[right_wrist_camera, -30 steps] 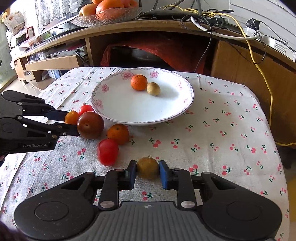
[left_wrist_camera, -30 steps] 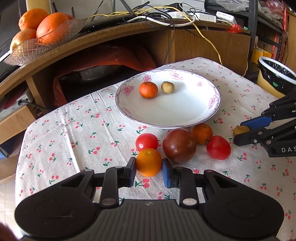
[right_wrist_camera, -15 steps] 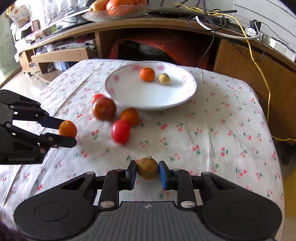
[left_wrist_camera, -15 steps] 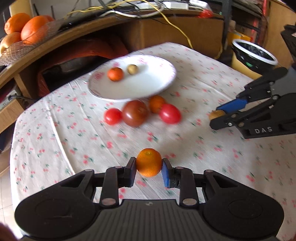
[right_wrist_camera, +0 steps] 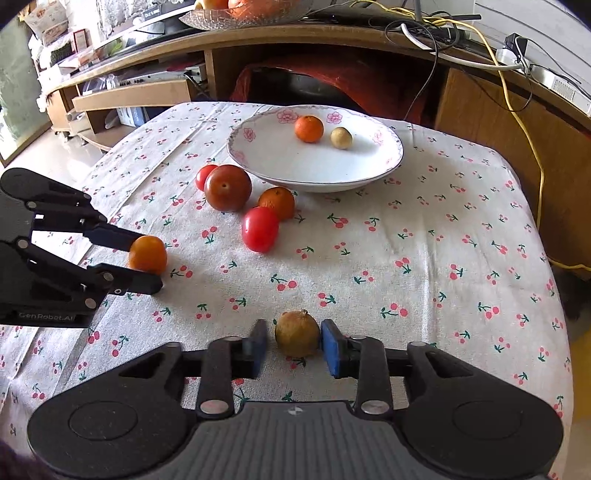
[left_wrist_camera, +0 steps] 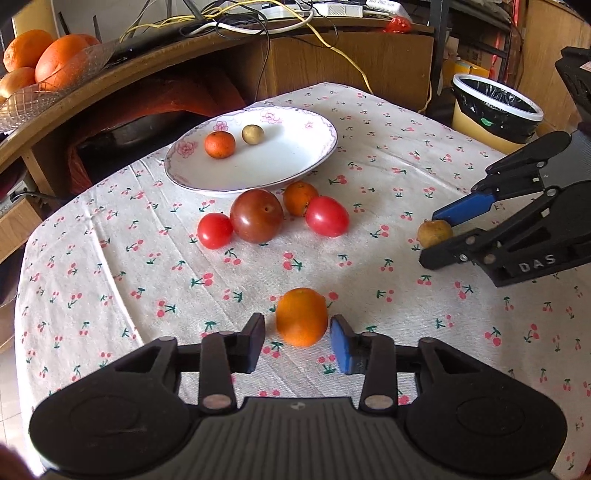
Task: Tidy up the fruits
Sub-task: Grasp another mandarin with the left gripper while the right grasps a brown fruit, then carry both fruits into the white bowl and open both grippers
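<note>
My left gripper (left_wrist_camera: 297, 341) is open, and a small orange (left_wrist_camera: 301, 316) rests on the cloth between its fingers, with gaps on both sides. My right gripper (right_wrist_camera: 293, 346) is open around a brown-yellow fruit (right_wrist_camera: 297, 333) that lies on the cloth. A white flowered plate (left_wrist_camera: 291, 162) at the back holds a small orange (left_wrist_camera: 219, 144) and a tan fruit (left_wrist_camera: 253, 134). In front of it lie a dark tomato (left_wrist_camera: 256, 215), two red tomatoes (left_wrist_camera: 214, 230) (left_wrist_camera: 327, 215) and another orange (left_wrist_camera: 299, 192).
A wooden shelf behind the table carries a glass bowl of oranges (left_wrist_camera: 33, 66) and cables (left_wrist_camera: 229, 22). A bin with a black liner (left_wrist_camera: 495, 107) stands to the right of the table. The cherry-print tablecloth (left_wrist_camera: 388, 155) covers the table.
Both grippers pulled back from the plate with their fruits, then opened. The orange and the brown-yellow fruit now rest on the cloth between loose fingers.
</note>
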